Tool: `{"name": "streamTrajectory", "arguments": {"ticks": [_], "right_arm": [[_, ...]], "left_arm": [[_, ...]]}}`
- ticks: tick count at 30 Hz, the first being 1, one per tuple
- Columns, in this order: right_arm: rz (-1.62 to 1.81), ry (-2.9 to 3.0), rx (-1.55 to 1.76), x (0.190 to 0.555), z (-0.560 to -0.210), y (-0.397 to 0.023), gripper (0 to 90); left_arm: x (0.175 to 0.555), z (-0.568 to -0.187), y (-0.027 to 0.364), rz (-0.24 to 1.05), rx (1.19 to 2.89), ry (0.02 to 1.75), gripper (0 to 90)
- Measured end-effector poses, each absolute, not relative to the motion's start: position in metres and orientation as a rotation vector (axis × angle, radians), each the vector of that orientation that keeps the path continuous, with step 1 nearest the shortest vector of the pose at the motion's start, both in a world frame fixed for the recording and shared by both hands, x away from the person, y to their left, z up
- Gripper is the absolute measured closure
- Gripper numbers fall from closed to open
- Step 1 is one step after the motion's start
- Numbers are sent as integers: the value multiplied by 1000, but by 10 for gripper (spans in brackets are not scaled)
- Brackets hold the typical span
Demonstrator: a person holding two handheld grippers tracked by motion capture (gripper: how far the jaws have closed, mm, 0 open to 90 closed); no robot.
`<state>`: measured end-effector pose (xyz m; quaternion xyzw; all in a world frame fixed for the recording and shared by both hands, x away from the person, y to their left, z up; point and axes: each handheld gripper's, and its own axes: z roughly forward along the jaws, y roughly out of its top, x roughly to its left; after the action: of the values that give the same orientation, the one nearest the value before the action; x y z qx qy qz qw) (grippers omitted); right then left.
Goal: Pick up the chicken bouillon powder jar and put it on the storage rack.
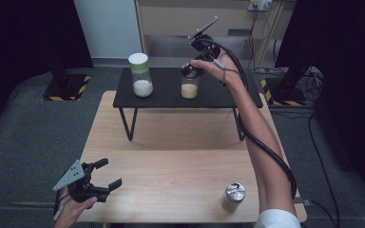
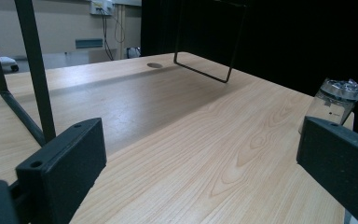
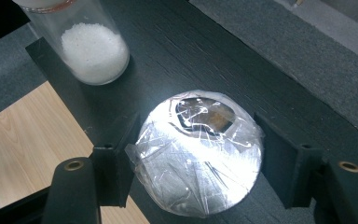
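At the upper centre of the high view, the right gripper (image 1: 193, 69) reaches down over a jar of yellow grains (image 1: 189, 86) standing on the black raised shelf (image 1: 166, 97). In the right gripper view its jaws stand on either side of the jar's plastic-wrapped top (image 3: 198, 151), the left one touching the wrap, the right one with a sliver of gap, so it is probably not yet clamped. To grip well, centre the jaws, come lower past the slippery wrap, close evenly and keep the jar upright, clear of the green-lidded jar of white grains (image 1: 141, 75) at the shelf's left. The left gripper (image 1: 100, 183) rests wide open and empty at lower left on the wooden table (image 1: 171, 161); a small wrapped jar (image 1: 233, 196) stands lower right.
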<state>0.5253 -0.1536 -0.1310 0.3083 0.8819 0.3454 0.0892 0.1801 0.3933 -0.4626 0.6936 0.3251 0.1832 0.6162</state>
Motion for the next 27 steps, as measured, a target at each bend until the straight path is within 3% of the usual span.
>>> {"name": "streamTrajectory", "arguments": {"ticks": [6,9,27], "right_arm": [[1063,2554,891,516,-136,-153,119],[1083,2529,876,513,-136,-155,92],[1193,2459,774,476,-110,-174,101]], "left_arm": [[180,-462,393,424,1599,748,0],[180,-463,393,423,1596,749,0],[180,-463,392,425,1596,751,0]]}}
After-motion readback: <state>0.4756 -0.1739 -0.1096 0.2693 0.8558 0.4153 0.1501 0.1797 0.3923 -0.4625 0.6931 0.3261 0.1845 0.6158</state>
